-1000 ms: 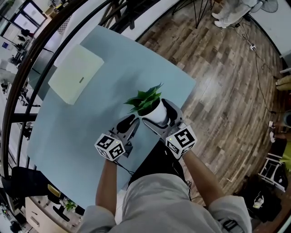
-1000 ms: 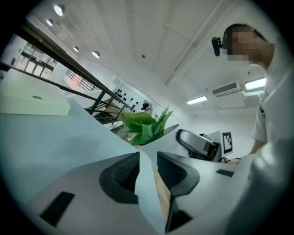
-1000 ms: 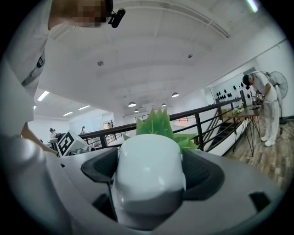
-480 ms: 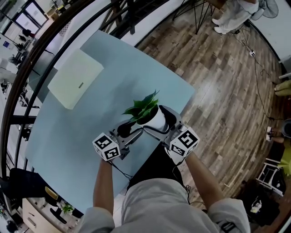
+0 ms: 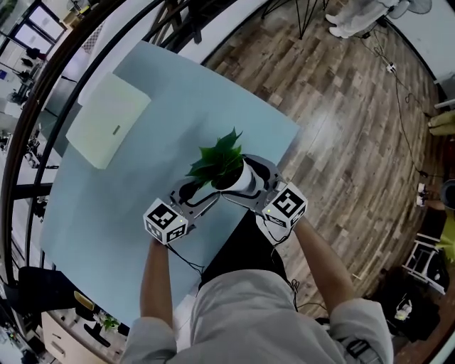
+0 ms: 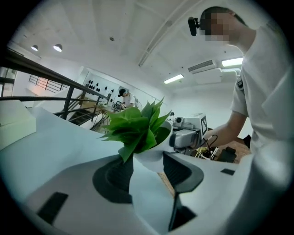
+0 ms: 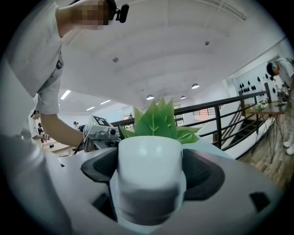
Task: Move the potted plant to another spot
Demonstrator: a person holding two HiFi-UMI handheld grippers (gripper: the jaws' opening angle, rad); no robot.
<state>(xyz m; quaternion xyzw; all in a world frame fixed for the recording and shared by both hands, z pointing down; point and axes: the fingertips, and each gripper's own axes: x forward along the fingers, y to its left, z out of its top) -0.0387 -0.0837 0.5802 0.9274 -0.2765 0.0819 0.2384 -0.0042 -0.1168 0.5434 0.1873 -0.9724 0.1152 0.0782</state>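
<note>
The potted plant [image 5: 226, 162] has green leaves in a white pot [image 7: 149, 151] and is near the front edge of the light blue table [image 5: 135, 163]. My right gripper [image 5: 249, 183] is shut on the pot, one pad [image 7: 204, 172] on each side. The left gripper [image 5: 197, 196] comes in from the left. Its jaws stand wide and are closing. The pot's lower part [image 6: 154, 158] and a hanging leaf lie between their tips, and the pads [image 6: 117, 176] do not press on it. Whether the pot's base rests on the table is hidden.
A flat cream box [image 5: 106, 121] lies on the table's far left part. The table's right edge drops to a wooden floor [image 5: 348, 135]. A dark railing [image 5: 43, 92] curves along the far side. A person's feet [image 5: 352, 18] stand on the floor beyond.
The left gripper's jaws have opened wide and moved in to the pot, so the leaves now hang over them. The right gripper has kept its hold and sunk slightly.
</note>
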